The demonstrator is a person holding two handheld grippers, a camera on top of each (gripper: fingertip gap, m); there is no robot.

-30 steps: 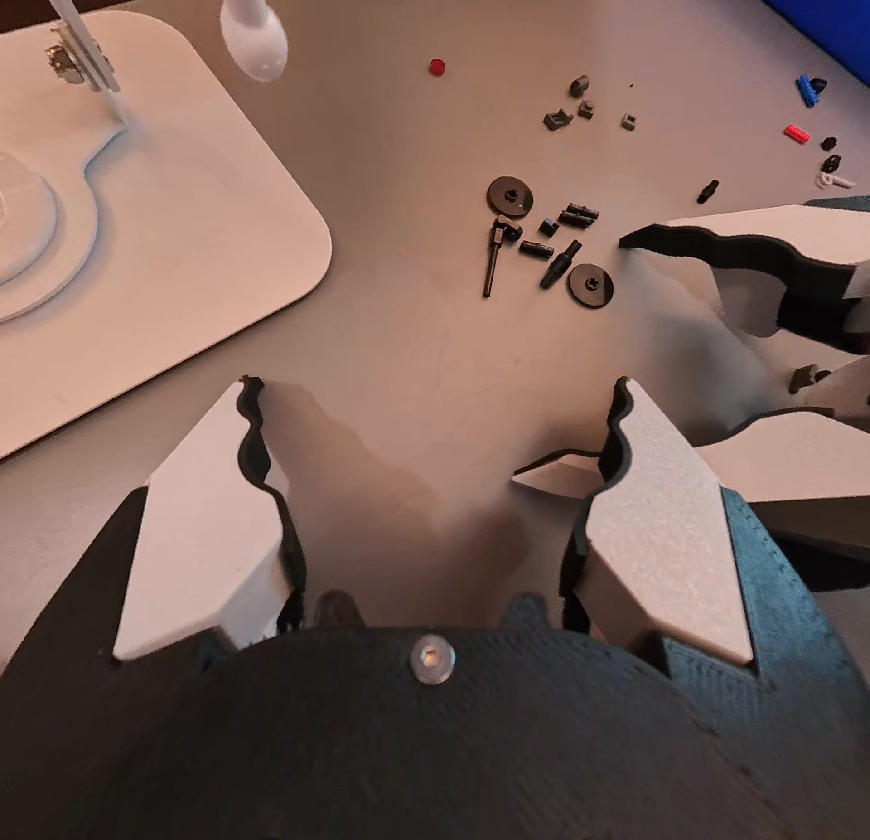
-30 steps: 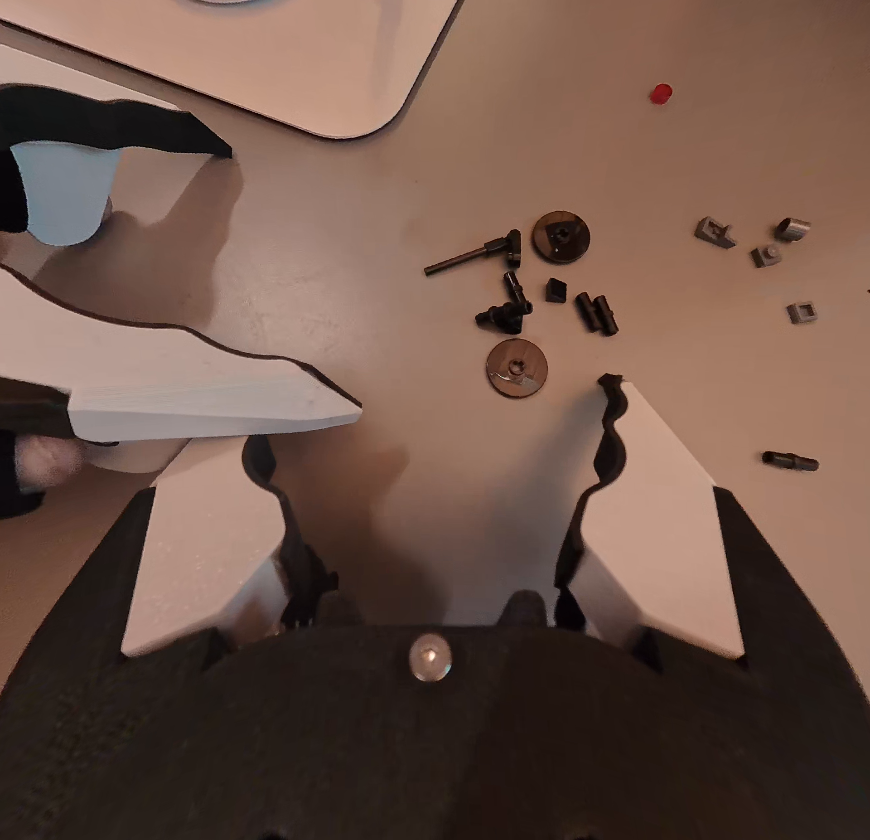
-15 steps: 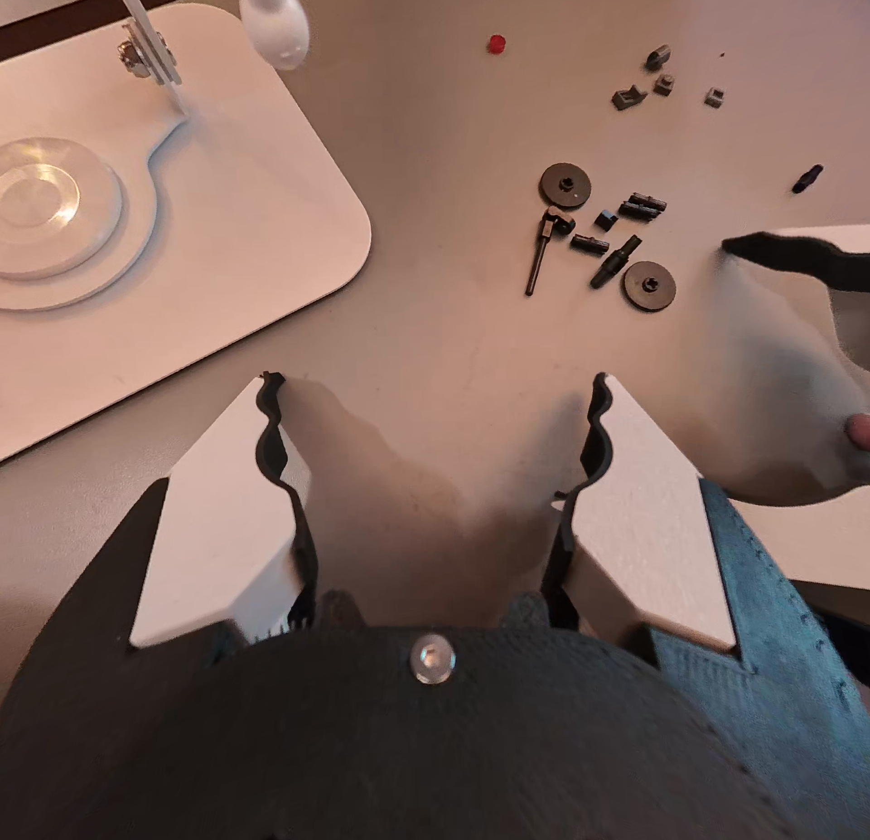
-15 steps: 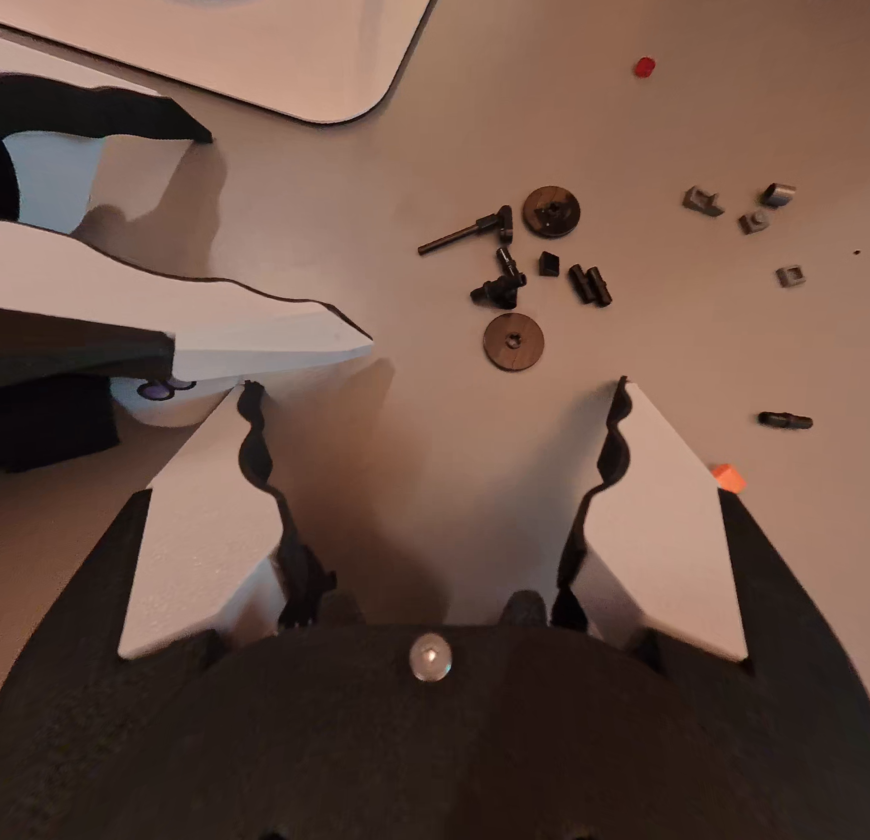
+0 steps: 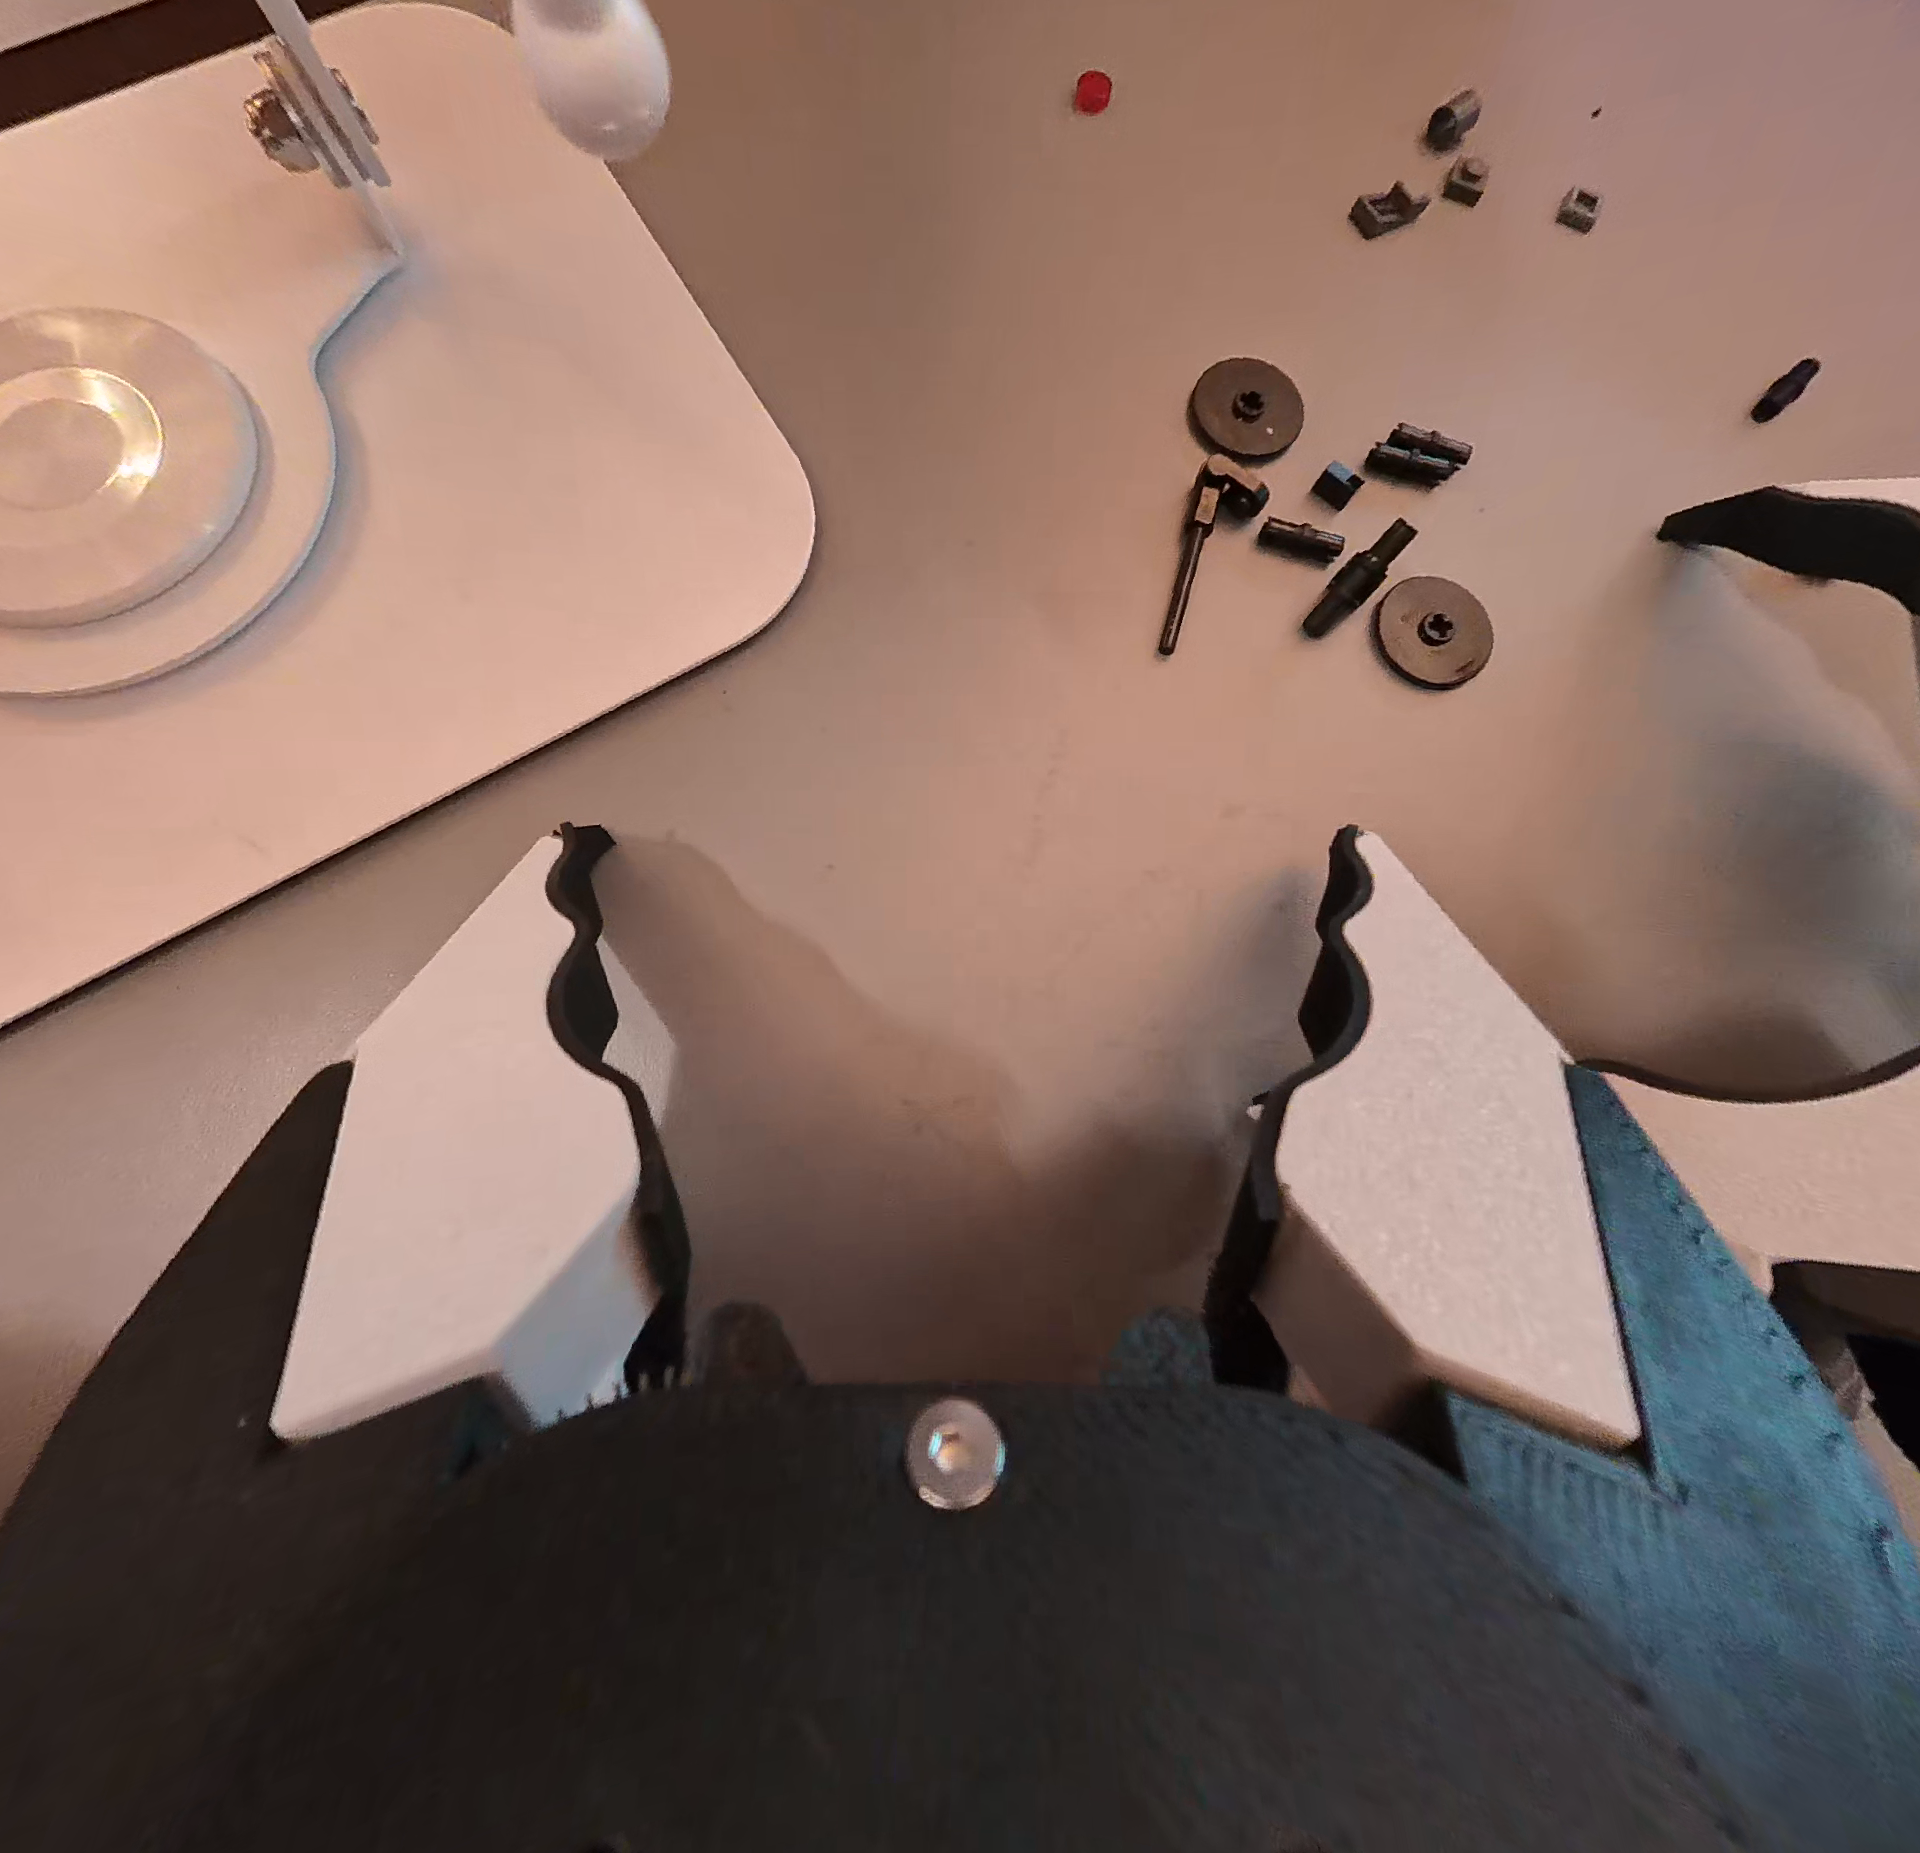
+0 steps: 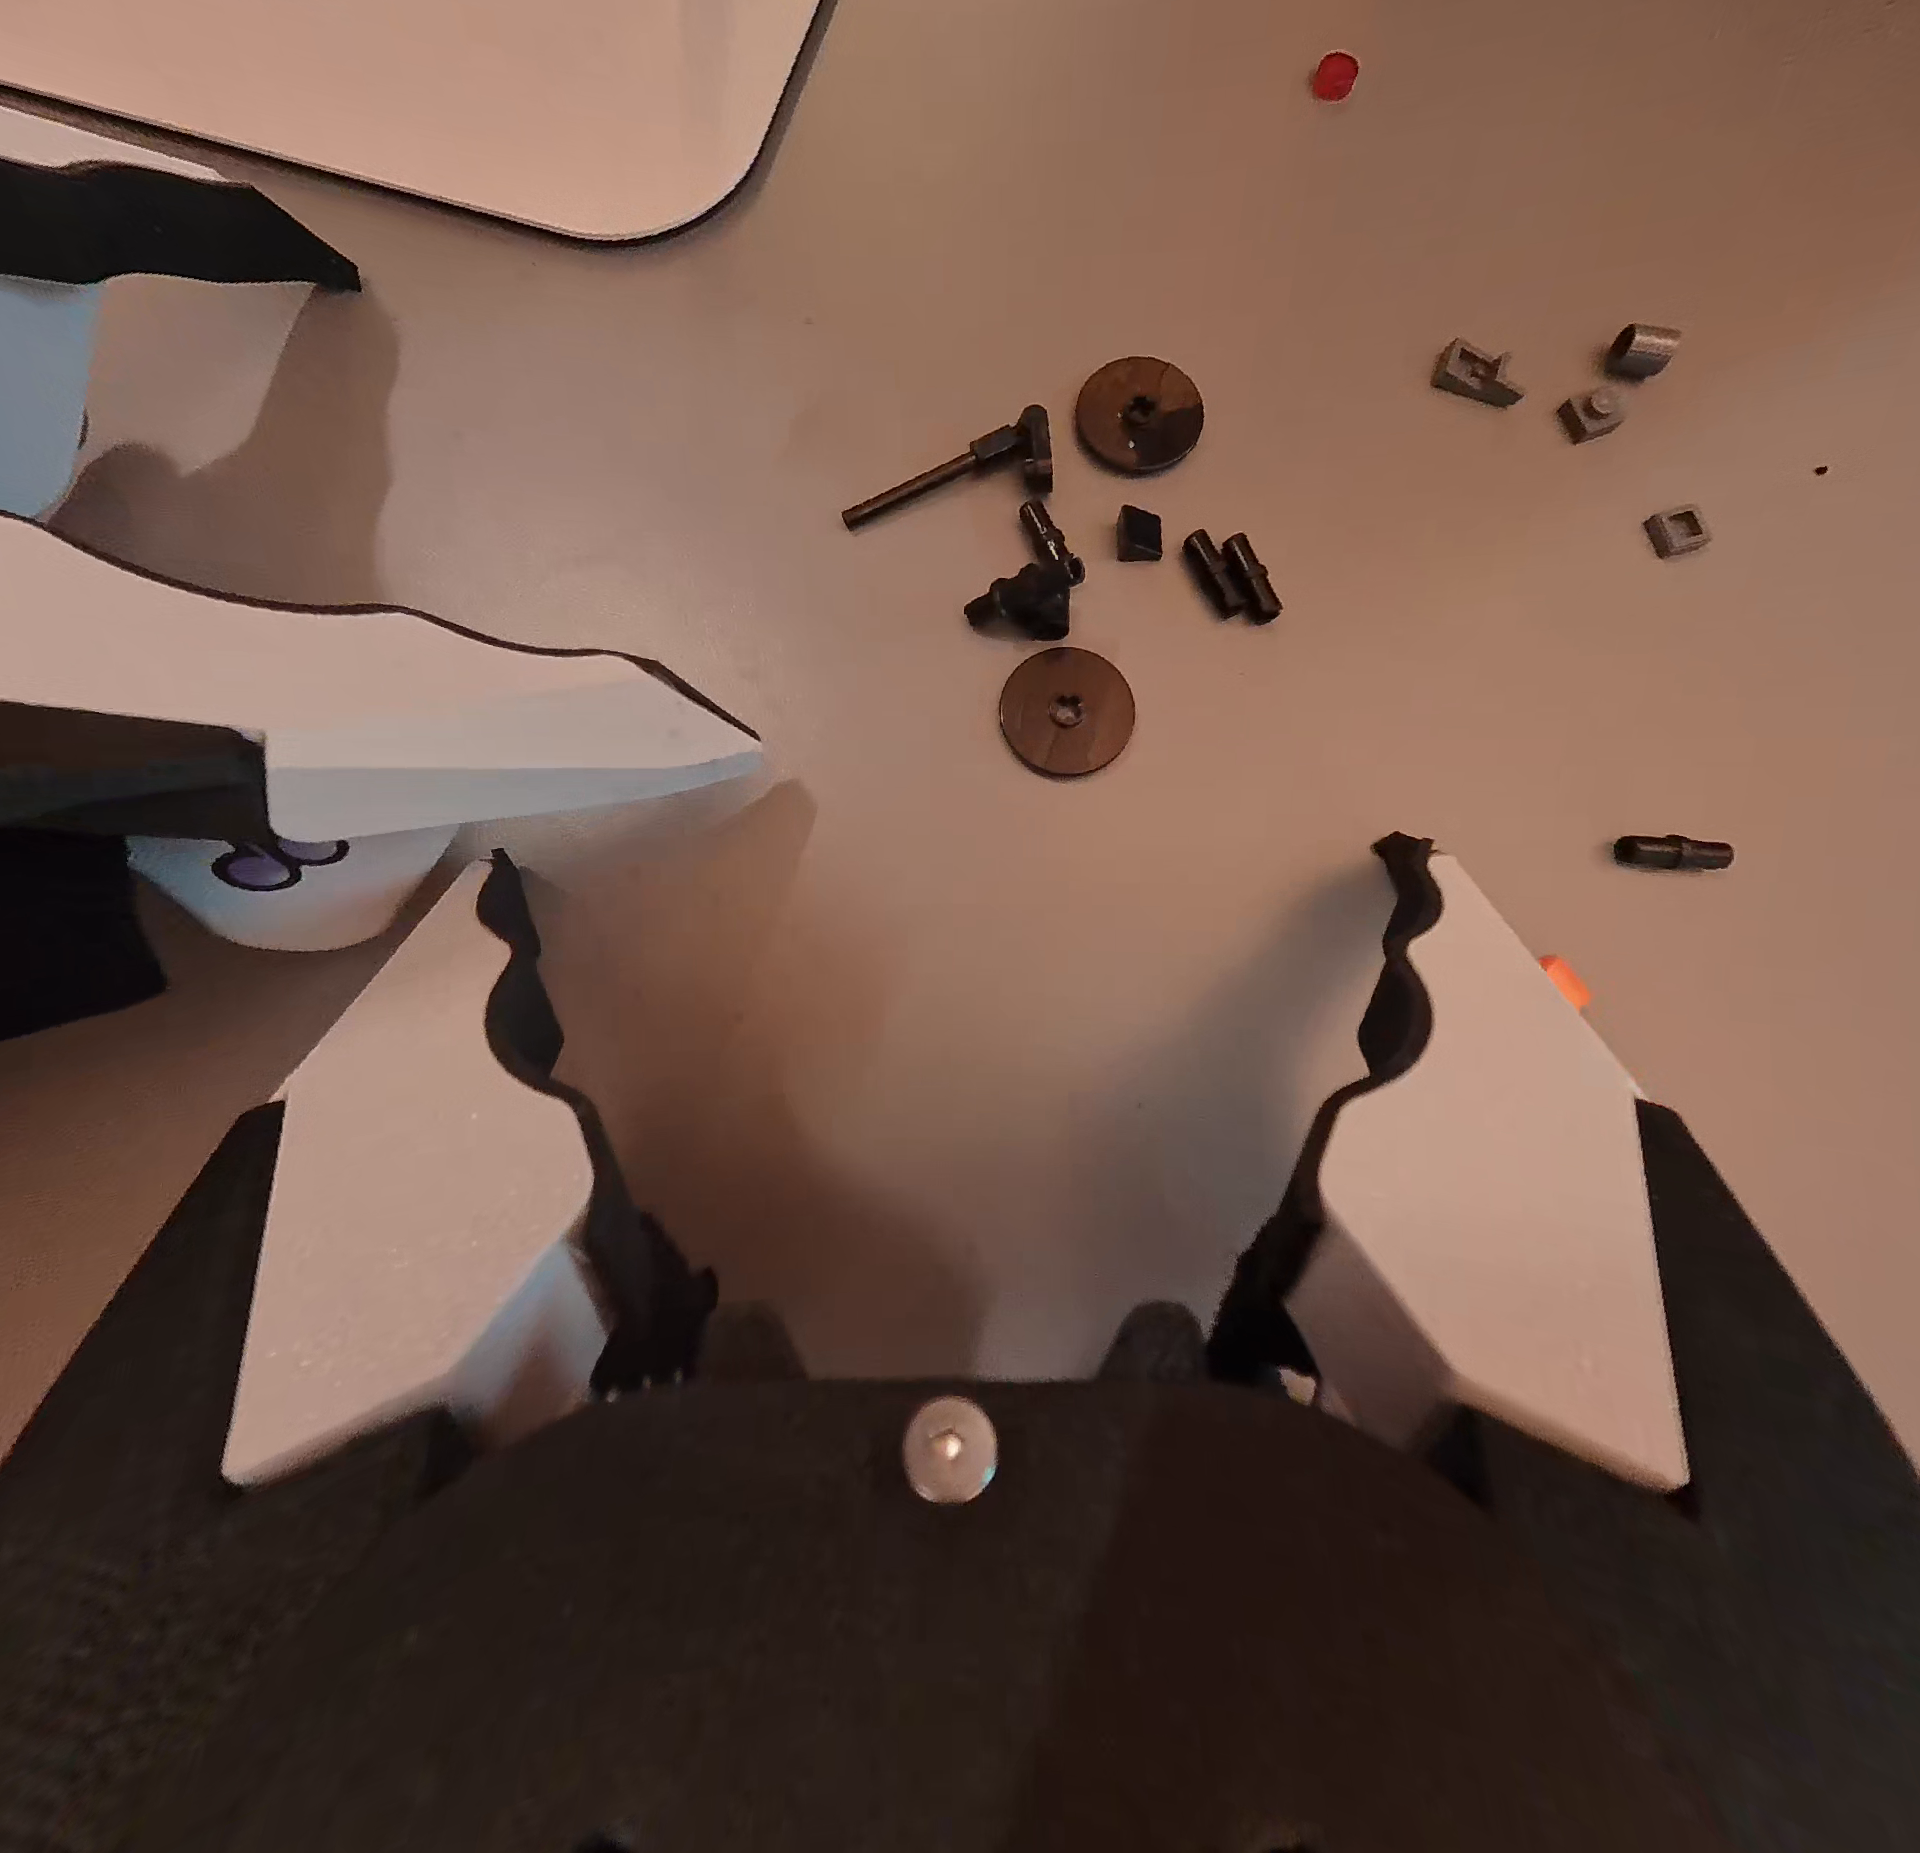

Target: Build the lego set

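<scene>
Two hand-held grippers, the left hand-held gripper (image 5: 951, 837) and the right hand-held gripper (image 6: 951, 847), hang over the tabletop (image 6: 727, 401) with fingers spread wide and nothing held. The black lego cluster lies loose ahead of both, around the near black disc (image 6: 1067, 710). That disc sits just ahead of the right one, which looks nearer; the long axle pin (image 6: 940, 478) lies crosswise beyond the disc.

White-fingered left gripper (image 5: 971, 837) pulled back and apart from white-fingered right gripper (image 6: 951, 853); right backed off the black lego parts cluster (image 6: 1091, 546), exposing small orange brick (image 6: 1567, 977).
</scene>
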